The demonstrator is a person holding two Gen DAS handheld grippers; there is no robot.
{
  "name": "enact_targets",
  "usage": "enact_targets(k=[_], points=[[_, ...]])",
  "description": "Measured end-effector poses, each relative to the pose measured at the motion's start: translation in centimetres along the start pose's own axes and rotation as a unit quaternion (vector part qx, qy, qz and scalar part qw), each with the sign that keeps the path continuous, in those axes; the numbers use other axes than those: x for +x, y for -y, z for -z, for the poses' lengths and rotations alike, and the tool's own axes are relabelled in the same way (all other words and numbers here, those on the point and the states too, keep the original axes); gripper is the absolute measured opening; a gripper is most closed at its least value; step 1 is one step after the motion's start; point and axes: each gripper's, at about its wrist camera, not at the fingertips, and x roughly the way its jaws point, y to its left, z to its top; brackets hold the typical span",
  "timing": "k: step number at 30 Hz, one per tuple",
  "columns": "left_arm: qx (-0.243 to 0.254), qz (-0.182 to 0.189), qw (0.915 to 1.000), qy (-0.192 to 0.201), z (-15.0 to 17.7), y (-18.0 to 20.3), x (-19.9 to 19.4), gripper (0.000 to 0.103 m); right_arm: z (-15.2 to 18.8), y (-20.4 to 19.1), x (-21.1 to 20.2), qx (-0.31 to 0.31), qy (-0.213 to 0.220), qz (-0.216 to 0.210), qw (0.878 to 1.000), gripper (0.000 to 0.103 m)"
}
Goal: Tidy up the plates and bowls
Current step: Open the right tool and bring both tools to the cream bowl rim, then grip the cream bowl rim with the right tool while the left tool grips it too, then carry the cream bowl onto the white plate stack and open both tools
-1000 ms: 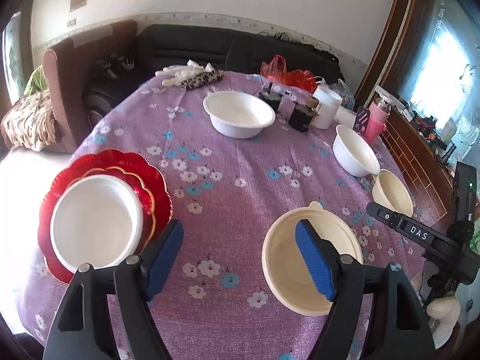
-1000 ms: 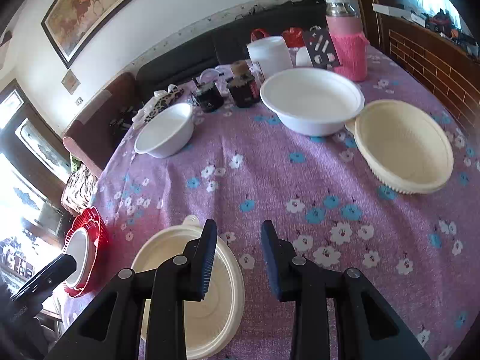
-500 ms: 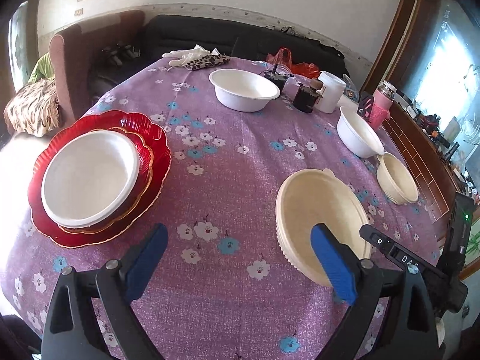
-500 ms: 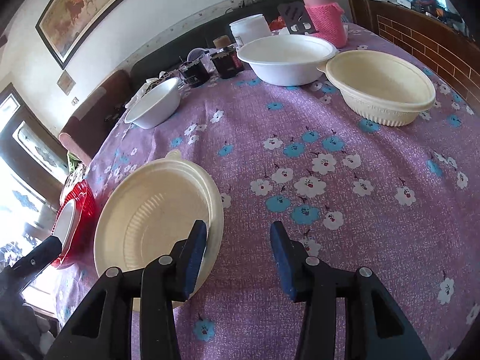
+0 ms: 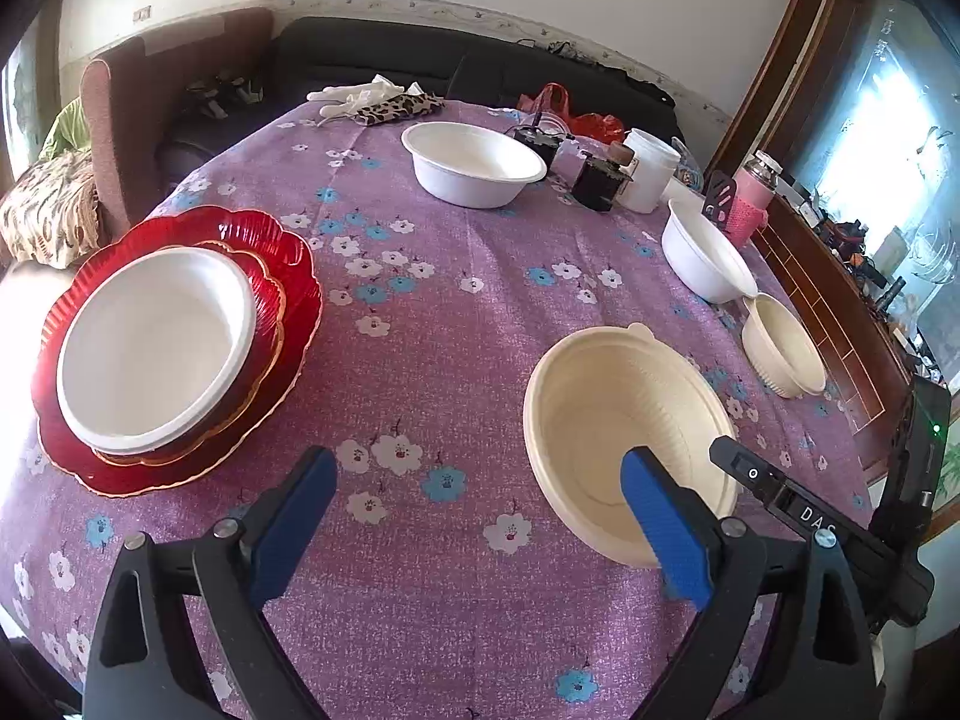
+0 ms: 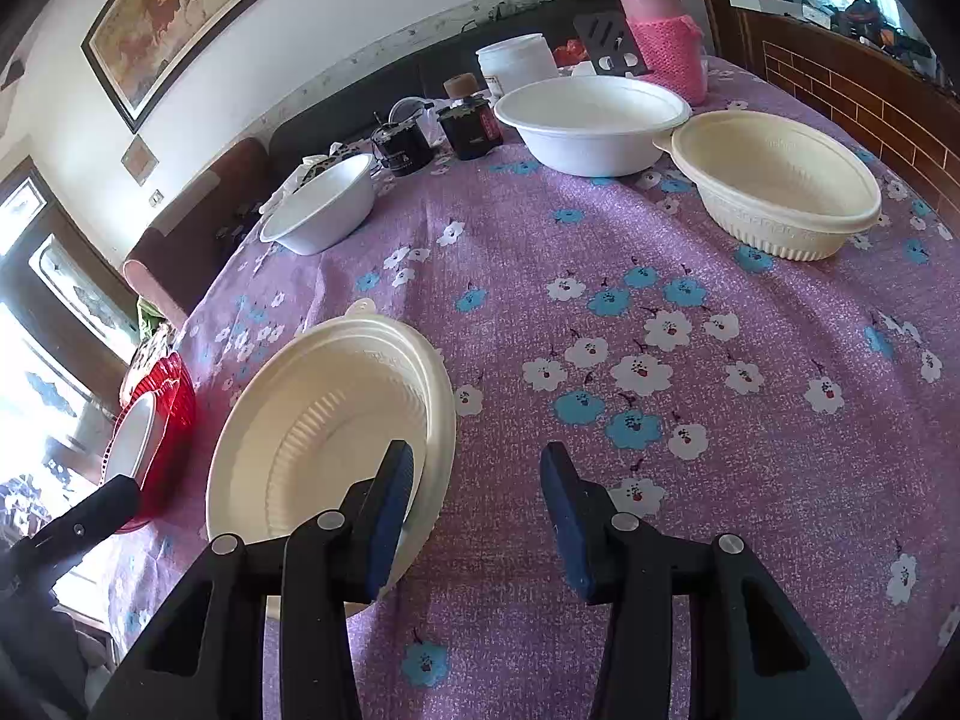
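You brought the right gripper (image 6: 474, 510), jaws apart, astride the near rim of the cream bowl (image 6: 324, 432) on the bench (image 6: 690, 420) while the left gripper (image 5: 480, 516) hovered wide open, leaving the closing pinch as the likely next move.

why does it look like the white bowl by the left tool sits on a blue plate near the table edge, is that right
Not quite: the white bowl sits on a red plate, not a blue one, as the left wrist view shows. It is by the left tool, near the table edge.

Purple flowered tablecloth (image 5: 456, 324), red scalloped plates (image 5: 288, 264), cream bowl (image 5: 606, 384), blue-padded fingers (image 5: 294, 516).
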Motion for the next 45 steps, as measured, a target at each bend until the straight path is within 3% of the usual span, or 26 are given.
enact_targets(k=[6, 15, 17, 18, 19, 21, 24, 33, 36, 38, 42, 45], points=[[0.014, 0.008, 0.9998, -0.006, -0.5, 1.5, 1.4, 0.095, 0.6, 0.2, -1.7, 0.005, 0.018, -0.003, 1.000, 0.048], [0.042, 0.005, 0.9977, -0.052, -1.5, 4.4, 7.2, 0.092, 0.4, -1.0, 0.7, -0.008, -0.019, -0.002, 1.000, 0.048], [0.037, 0.018, 0.9966, -0.072, -1.6, 4.7, 8.4, 0.079, 0.2, -1.4, 1.7, -0.006, -0.032, -0.006, 0.999, 0.047], [0.034, 0.024, 0.9956, -0.084, -1.5, 4.8, 8.9, 0.062, 0.2, -1.5, 2.2, -0.008, -0.038, -0.006, 0.999, 0.044], [0.034, 0.022, 0.9946, -0.096, -1.4, 5.0, 9.4, 0.038, 0.2, -1.6, 2.6, -0.008, -0.043, -0.007, 0.999, 0.030], [0.037, 0.013, 0.9938, -0.104, -1.1, 5.1, 10.0, 0.027, 0.3, -1.5, 3.5, -0.001, -0.060, -0.004, 0.998, 0.020], [0.027, 0.027, 0.9940, -0.102, -0.7, 4.8, 9.6, 0.013, 0.4, -1.0, 3.1, 0.003, -0.053, 0.006, 0.999, 0.019], [0.024, 0.051, 0.9974, -0.046, -0.9, 5.0, 4.8, 0.012, 0.3, -1.8, 0.2, -0.006, -0.024, 0.001, 1.000, 0.019], [0.016, 0.040, 0.9979, -0.048, -2.0, 4.4, 4.4, 0.012, 0.1, -3.2, -0.6, -0.020, -0.017, -0.002, 1.000, 0.019], [0.002, 0.045, 0.9982, -0.039, -3.4, 3.8, 3.6, 0.012, -1.4, -4.5, -0.8, -0.037, -0.014, 0.000, 0.999, 0.019], [0.001, 0.023, 0.9996, 0.016, -6.7, 2.8, 0.7, 0.016, -7.0, -8.2, -1.3, -0.072, 0.002, -0.009, 0.997, 0.015], [-0.001, 0.003, 0.9991, 0.043, -7.1, 1.5, -1.9, 0.017, -9.0, -11.4, -2.5, -0.092, 0.021, -0.029, 0.995, 0.014]])
